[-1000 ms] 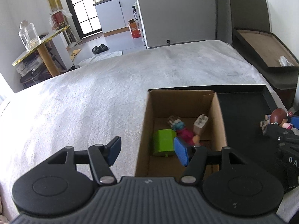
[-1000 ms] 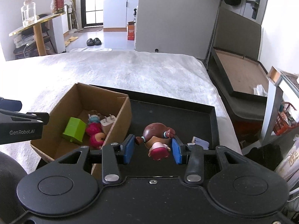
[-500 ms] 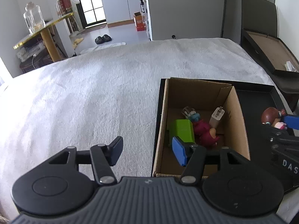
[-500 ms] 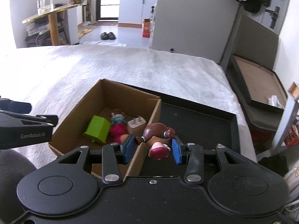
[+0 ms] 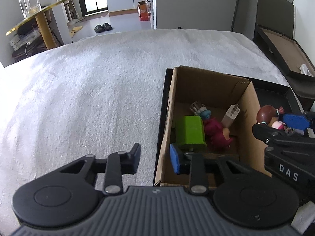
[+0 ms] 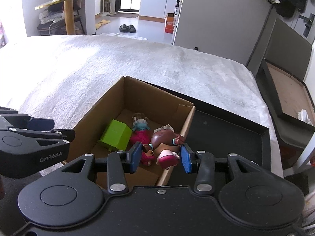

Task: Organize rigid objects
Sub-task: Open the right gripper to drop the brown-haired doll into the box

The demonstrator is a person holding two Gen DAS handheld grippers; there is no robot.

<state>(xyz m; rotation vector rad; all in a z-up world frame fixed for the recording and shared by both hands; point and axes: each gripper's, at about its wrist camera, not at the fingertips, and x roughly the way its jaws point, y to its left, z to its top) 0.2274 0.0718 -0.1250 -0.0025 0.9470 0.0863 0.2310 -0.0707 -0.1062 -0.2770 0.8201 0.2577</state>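
My right gripper (image 6: 161, 157) is shut on a small brown-haired doll (image 6: 164, 143) in a pink dress and holds it above the right wall of an open cardboard box (image 6: 126, 90). The doll also shows in the left wrist view (image 5: 269, 117). In the box (image 5: 208, 82) lie a green block (image 5: 190, 132), a magenta figure (image 5: 216, 131), a small blue-masked figure (image 5: 204, 114) and a white charger (image 5: 231, 115). My left gripper (image 5: 155, 158) is open and empty, straddling the box's near left wall.
The box sits in the left part of a black tray (image 6: 226, 129) on a white blanket (image 5: 88, 98). A dark lidded case (image 6: 283, 90) stands off the right edge. A gold side table (image 5: 39, 13) is at the far left.
My right gripper has carried the doll leftward from over the black tray to over the box's right wall. My left gripper has shifted left to the box's left wall, staying open.
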